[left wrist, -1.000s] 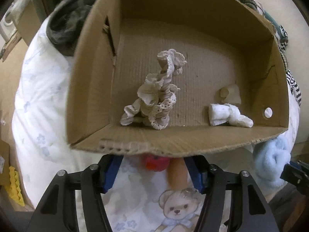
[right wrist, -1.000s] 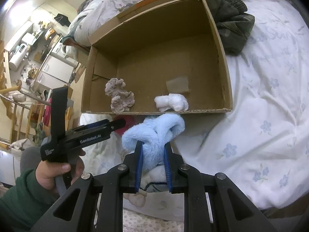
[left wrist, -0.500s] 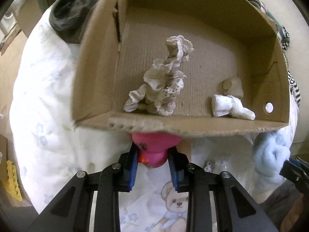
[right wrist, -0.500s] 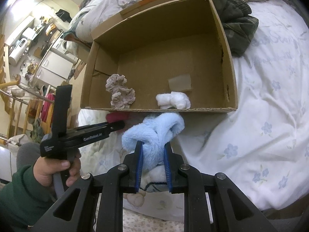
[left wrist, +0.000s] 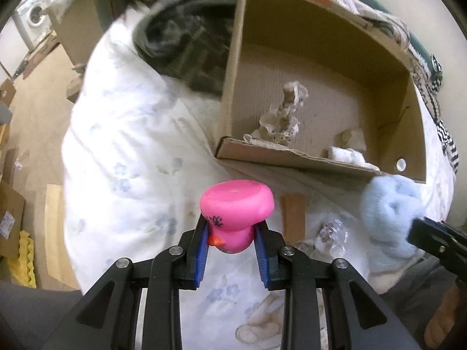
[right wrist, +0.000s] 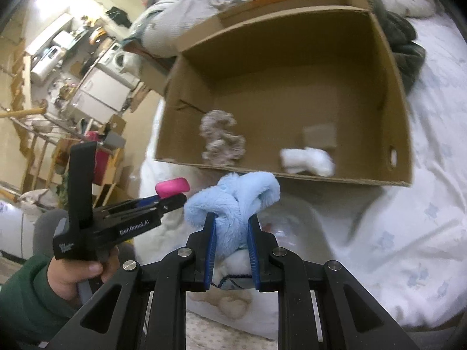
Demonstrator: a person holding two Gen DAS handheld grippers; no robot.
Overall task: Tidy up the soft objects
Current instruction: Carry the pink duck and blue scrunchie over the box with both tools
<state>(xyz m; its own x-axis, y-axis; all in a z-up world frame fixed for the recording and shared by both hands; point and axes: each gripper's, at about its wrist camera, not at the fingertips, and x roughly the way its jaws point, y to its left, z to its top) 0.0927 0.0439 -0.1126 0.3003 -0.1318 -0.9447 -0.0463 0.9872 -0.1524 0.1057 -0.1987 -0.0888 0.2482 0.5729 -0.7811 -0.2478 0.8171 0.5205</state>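
Observation:
My left gripper [left wrist: 232, 230] is shut on a pink rubber duck [left wrist: 235, 208], held upside down above the bed in front of the cardboard box [left wrist: 292, 157]. The duck and left gripper also show in the right wrist view [right wrist: 172, 187]. My right gripper [right wrist: 232, 227] is shut on a fluffy light blue sock [right wrist: 233, 201], just in front of the box's near wall [right wrist: 321, 176]; the sock also shows in the left wrist view [left wrist: 389, 213]. Inside the box lie a beige lacy cloth [right wrist: 220, 143] and a white rolled cloth [right wrist: 308, 160].
The box sits on a white floral duvet [left wrist: 131, 160]. A dark green garment [left wrist: 184, 46] lies beside the box's far corner. A brown card [left wrist: 293, 213] and crumpled clear plastic [left wrist: 331, 233] lie on the duvet before the box. Floor and furniture lie left of the bed.
My left gripper closed on the pink duck, then lifted it and pulled back left from under the box's front edge. My right gripper kept hold of the blue sock and moved slightly nearer the box.

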